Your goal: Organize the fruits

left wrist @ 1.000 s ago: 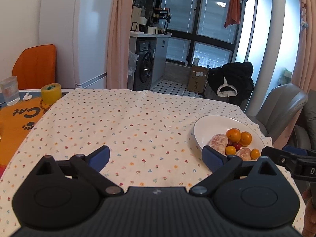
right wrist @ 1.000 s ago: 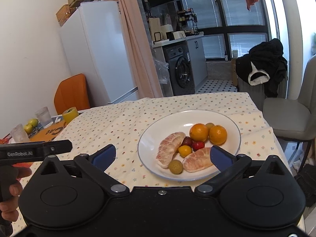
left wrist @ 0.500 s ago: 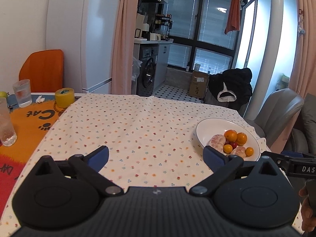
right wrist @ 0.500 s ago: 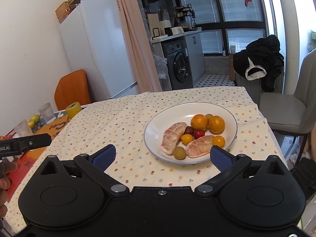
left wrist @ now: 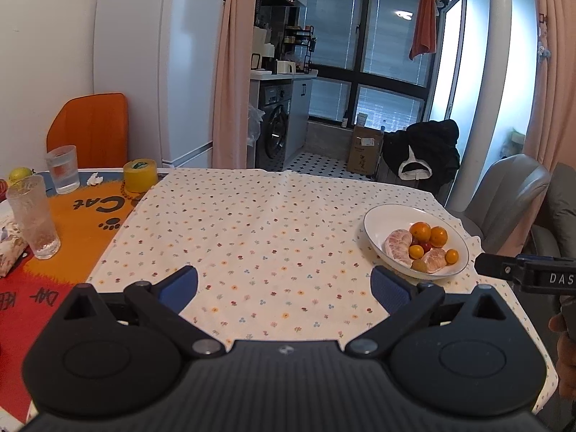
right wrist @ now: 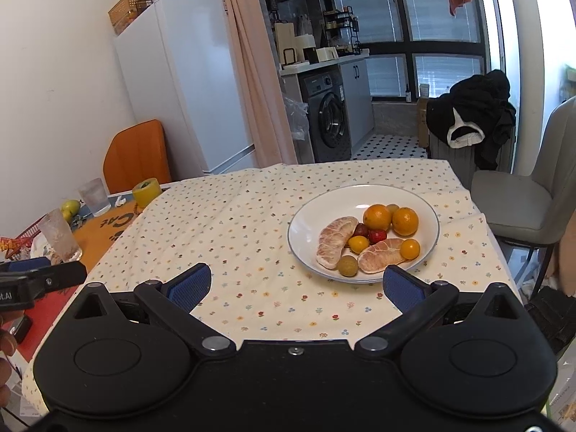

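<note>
One white plate sits on the flower-print cloth covering the worktop, and it holds all the fruit: two peeled pomelo segments, two oranges at the plate's far side, small yellow-orange fruits, red ones in the middle and a greenish-brown round one at the near rim. The right gripper hovers just short of the plate's near rim, fingers spread wide and empty. The left gripper hangs over bare cloth, left of the plate, equally spread and empty. Left of the cloth stand two glasses and a yellow tape roll.
</note>
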Motion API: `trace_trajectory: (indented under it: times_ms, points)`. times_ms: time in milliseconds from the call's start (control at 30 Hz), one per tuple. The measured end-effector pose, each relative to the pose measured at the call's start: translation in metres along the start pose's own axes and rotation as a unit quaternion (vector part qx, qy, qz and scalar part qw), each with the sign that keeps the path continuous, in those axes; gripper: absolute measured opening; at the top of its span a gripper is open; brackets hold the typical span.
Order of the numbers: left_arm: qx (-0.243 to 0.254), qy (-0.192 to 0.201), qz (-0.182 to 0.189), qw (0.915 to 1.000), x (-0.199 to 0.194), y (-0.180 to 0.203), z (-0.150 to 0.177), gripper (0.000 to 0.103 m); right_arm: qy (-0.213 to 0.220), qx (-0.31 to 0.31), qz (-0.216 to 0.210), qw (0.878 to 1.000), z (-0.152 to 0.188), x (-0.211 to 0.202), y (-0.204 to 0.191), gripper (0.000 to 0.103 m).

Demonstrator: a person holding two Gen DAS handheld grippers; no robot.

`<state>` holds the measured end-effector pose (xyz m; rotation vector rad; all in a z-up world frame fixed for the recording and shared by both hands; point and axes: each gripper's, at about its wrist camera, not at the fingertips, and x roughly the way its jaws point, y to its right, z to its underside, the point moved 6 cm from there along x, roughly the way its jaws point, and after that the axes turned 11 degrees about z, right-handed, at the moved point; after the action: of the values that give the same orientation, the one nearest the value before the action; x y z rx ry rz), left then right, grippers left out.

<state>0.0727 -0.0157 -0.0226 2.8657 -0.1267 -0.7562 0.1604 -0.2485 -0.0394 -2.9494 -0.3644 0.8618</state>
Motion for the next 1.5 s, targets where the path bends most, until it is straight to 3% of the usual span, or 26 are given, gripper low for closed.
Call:
trace_trajectory:
  times_ms: [500, 1500]
  points:
    - [-0.002, 0.019, -0.006, 0.9998, -0.033, -0.006, 0.000, 0.103, 0.009, -0.025, -0.005, 1.000, -0.001, -0.023, -0.022, 0.103]
    - [-0.003, 0.006, -0.001, 1.0000, -0.036, -0.007, 0.001, 0.103, 0.000, -0.032, -0.007, 0.999, 0.003, -0.022, -0.023, 0.103]
